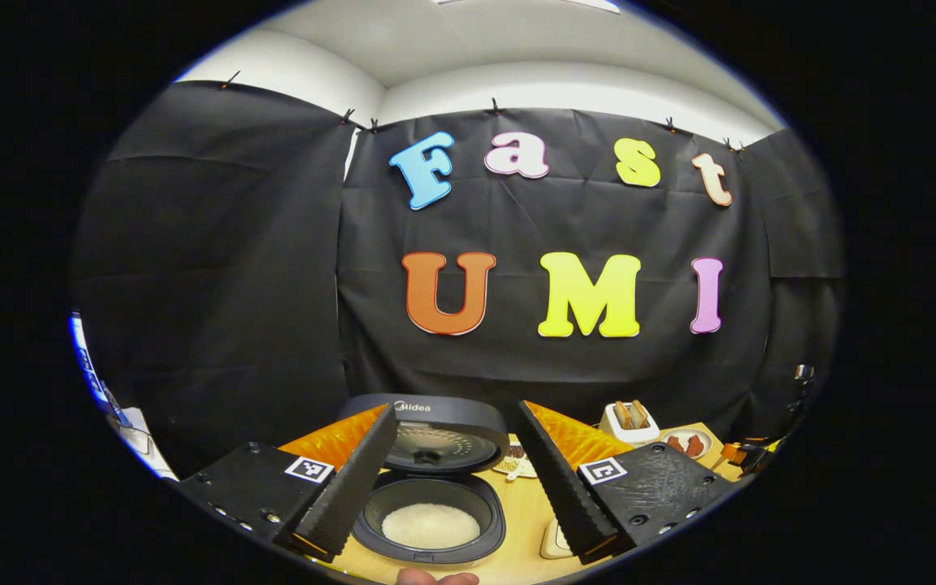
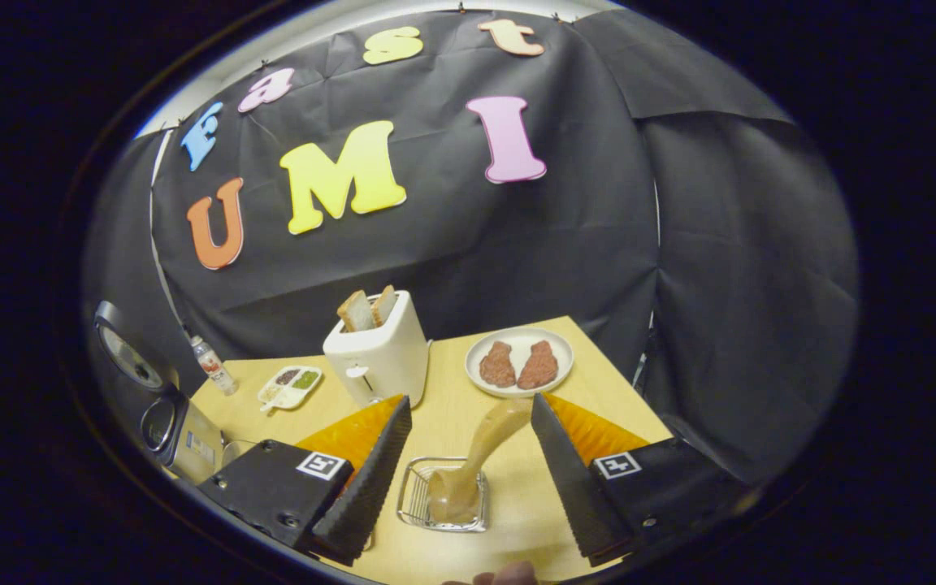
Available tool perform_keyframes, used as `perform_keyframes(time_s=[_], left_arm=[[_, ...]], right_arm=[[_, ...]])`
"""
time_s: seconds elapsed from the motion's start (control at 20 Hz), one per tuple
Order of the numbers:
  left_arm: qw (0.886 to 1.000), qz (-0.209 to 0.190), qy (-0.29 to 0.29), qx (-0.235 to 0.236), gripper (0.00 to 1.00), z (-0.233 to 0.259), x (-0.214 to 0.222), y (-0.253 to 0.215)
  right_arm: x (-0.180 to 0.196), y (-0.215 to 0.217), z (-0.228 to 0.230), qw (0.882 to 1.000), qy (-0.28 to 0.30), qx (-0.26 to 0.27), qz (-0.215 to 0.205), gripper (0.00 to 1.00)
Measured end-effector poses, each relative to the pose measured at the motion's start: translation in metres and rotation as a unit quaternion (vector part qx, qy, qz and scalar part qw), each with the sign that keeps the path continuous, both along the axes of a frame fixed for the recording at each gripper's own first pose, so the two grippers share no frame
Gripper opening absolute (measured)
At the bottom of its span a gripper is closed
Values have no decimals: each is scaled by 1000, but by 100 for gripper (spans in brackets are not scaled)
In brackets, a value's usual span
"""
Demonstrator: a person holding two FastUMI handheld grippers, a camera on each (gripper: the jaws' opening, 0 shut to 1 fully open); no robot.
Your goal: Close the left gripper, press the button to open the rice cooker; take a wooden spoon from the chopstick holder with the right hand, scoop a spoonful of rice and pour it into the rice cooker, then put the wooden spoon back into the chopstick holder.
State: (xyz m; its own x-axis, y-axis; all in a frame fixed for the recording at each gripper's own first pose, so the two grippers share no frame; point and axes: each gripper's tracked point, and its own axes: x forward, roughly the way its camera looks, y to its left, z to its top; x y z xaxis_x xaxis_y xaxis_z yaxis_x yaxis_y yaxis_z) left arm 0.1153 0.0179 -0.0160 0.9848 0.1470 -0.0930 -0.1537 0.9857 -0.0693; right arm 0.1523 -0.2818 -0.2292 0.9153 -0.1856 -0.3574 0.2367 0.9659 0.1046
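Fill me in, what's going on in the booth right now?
A person holds a gripper in each hand. The rice cooker is already open, lid up, with white rice in the pot. The left gripper hovers in front of it, jaws apart and empty. The right gripper is open over the chopstick holder, where the wooden spoon stands, not gripped.

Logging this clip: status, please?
Left gripper open above the rice cooker, lid up, rice inside. Right gripper open; wooden spoon in chopstick holder. Nothing in the way.
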Motion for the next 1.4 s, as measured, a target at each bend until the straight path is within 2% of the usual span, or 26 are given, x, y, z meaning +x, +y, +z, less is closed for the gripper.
perform_keyframes(time_s=[0.2,0.45,0.65,0.8,0.9,1.1,1.3,1.4], left_arm=[[1000,8,-10,1,94,2,26,20],[1000,15,15,1,94,-14,60,45],[999,5,40,-18,95,-27,90,53],[994,2,95,-45,94,-53,105,59],[991,-3,126,-46,95,-66,108,61],[982,-14,181,-48,97,-81,95,62],[973,-35,225,-49,97,-97,59,55],[967,-37,243,-64,96,-112,36,48]], right_arm=[[-19,0,55,999,-40,-28,-4,96],[-58,23,111,994,-83,-71,14,99],[-98,34,136,990,-98,-102,14,100],[-125,37,137,989,-97,-107,-4,100],[-139,40,137,990,-96,-104,-16,100],[-151,57,131,990,-85,-108,-11,100],[-140,87,135,990,-87,-105,29,100],[-134,99,134,989,-88,-106,46,100]])
